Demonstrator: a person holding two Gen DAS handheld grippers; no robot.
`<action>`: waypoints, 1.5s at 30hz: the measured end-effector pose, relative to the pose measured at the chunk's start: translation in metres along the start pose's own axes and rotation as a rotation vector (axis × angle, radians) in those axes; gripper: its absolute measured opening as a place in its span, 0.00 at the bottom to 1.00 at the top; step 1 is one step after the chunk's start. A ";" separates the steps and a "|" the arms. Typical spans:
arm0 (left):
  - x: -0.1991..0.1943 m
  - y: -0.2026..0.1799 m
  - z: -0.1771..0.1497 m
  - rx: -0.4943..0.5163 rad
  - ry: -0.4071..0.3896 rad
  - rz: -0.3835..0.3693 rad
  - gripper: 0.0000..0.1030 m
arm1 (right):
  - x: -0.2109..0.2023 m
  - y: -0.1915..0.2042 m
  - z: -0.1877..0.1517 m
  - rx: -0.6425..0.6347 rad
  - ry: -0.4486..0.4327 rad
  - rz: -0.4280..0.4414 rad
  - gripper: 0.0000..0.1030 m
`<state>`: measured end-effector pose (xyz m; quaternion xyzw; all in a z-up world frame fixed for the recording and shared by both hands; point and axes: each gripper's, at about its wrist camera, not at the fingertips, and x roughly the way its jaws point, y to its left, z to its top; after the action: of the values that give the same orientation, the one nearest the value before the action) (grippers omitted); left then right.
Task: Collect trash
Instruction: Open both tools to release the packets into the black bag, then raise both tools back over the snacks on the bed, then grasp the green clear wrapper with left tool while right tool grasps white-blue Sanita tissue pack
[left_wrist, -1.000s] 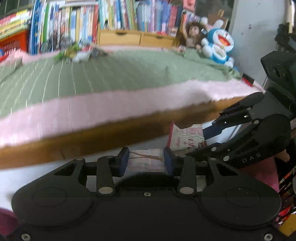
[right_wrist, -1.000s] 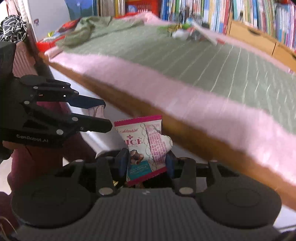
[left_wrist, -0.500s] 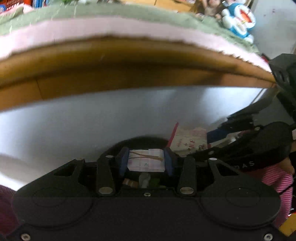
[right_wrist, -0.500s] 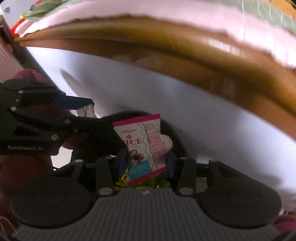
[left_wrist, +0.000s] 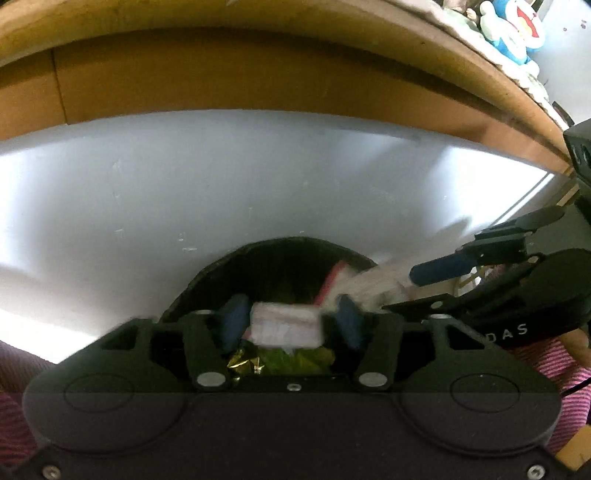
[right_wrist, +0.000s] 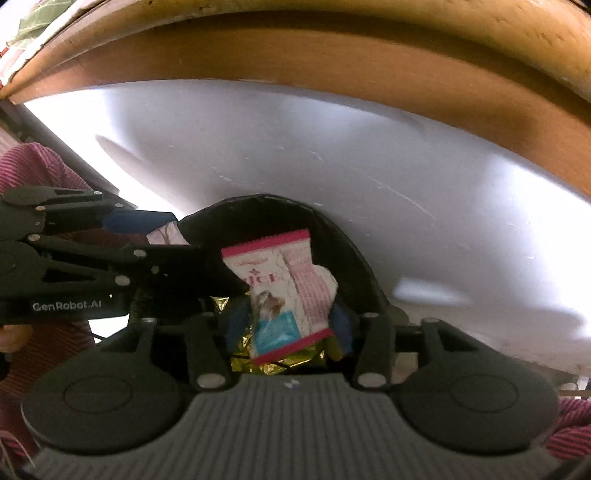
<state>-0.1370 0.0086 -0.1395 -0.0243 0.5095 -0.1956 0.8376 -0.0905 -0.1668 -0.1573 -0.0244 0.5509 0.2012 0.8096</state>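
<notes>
Both grippers hang over a black bin (left_wrist: 258, 251), whose rim (right_wrist: 343, 236) also curves through the right wrist view. My left gripper (left_wrist: 290, 325) is open, its blue pads standing a little off a blurred pale pink wrapper (left_wrist: 286, 328). My right gripper (right_wrist: 288, 325) is shut on a white and pink snack wrapper (right_wrist: 284, 288), which stands tilted. From the left wrist view the right gripper (left_wrist: 424, 288) comes in from the right, its wrapper (left_wrist: 369, 284) blurred. Gold foil (right_wrist: 284, 360) and green trash (left_wrist: 295, 360) lie in the bin.
A white panel (left_wrist: 258, 177) under a wooden edge (left_wrist: 258, 74) rises right behind the bin. A blue and white plush toy (left_wrist: 517, 33) sits on top at the far right. A pink striped sleeve (right_wrist: 33, 173) is at the left.
Both grippers dropped from bed height down to the bin. The left pads spread apart and its wrapper slipped slightly lower. The right gripper's wrapper has tilted.
</notes>
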 end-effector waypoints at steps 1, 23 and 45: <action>0.000 0.000 0.000 0.000 -0.003 0.013 0.69 | 0.000 -0.001 0.000 0.005 0.002 -0.002 0.68; -0.098 -0.027 0.014 0.155 -0.264 0.026 0.78 | -0.068 0.013 0.015 -0.157 -0.077 0.095 0.78; -0.159 0.011 0.196 0.144 -0.637 0.261 0.93 | -0.178 -0.025 0.151 -0.007 -0.565 0.009 0.86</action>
<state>-0.0287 0.0431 0.0857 0.0403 0.2064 -0.1048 0.9720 -0.0044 -0.2033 0.0574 0.0323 0.3028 0.2054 0.9301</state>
